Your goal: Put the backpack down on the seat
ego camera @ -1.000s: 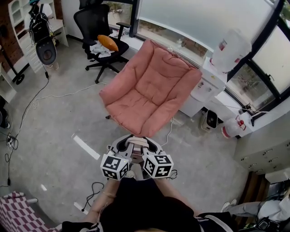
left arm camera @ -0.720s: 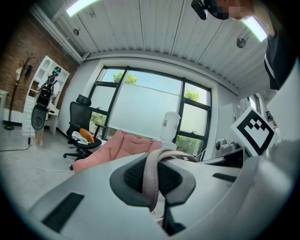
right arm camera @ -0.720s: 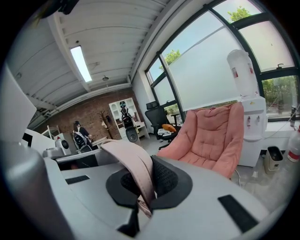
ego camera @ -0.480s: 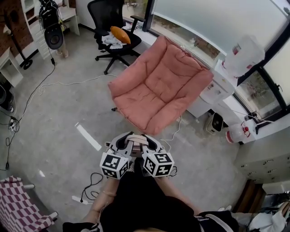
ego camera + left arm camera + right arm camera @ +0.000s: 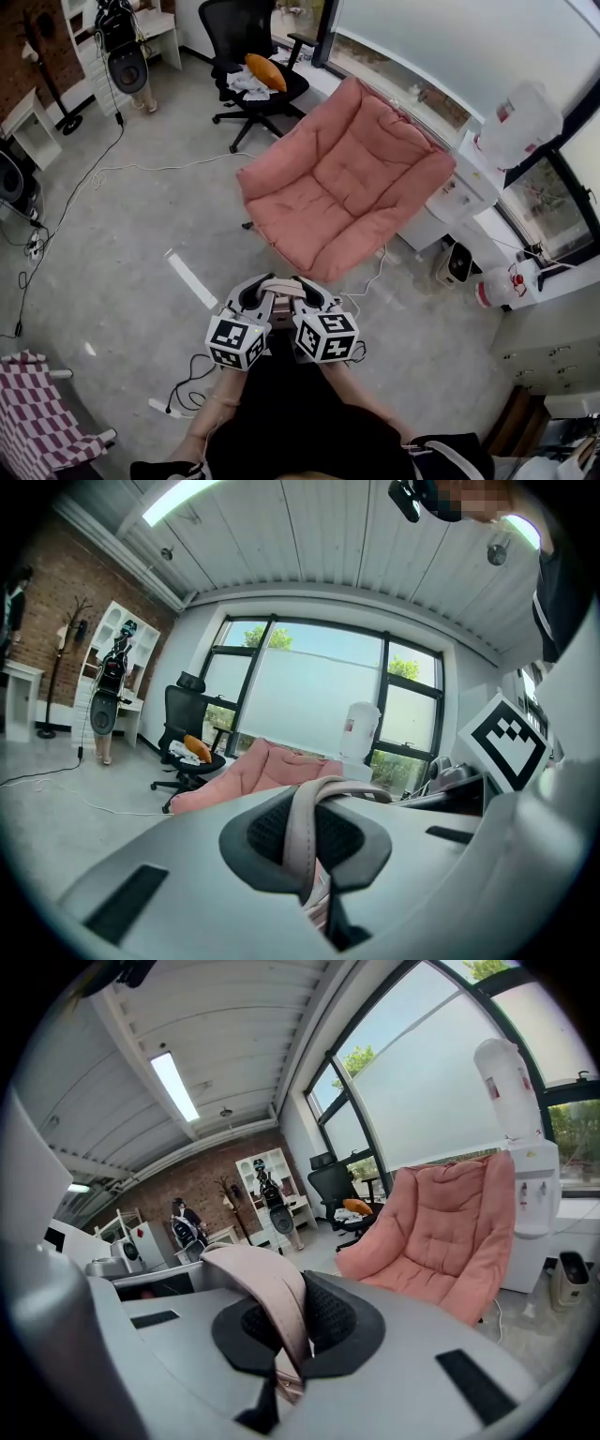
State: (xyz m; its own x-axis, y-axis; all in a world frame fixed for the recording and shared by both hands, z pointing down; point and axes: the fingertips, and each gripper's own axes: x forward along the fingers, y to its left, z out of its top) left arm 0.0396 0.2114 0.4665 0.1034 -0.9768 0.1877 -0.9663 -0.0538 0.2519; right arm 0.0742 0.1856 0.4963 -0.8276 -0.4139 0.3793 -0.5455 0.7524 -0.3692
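Observation:
A pale pink backpack strap (image 5: 281, 285) runs between my two grippers low in the head view; the bag itself is hidden beneath them and my body. My left gripper (image 5: 251, 298) is shut on the strap (image 5: 302, 829), which loops over its dark pads (image 5: 265, 829). My right gripper (image 5: 313, 298) is also shut on the strap (image 5: 269, 1290), draped across its pads (image 5: 333, 1321). The seat, a big padded pink armchair (image 5: 347, 187), stands a short way ahead of both grippers, tilted back and empty. It shows ahead in the left gripper view (image 5: 267, 767) and to the right in the right gripper view (image 5: 441, 1232).
A black office chair (image 5: 246, 52) with an orange cushion (image 5: 265, 71) stands behind the armchair. A water dispenser (image 5: 506, 141) and a small heater (image 5: 457, 265) are at its right by the window. Cables (image 5: 103, 169) and a white tape strip (image 5: 190, 279) lie on the grey floor.
Both grippers, still shut on the strap, have edged toward the armchair. The head view has swung, so the armchair and office chair now sit further right in it.

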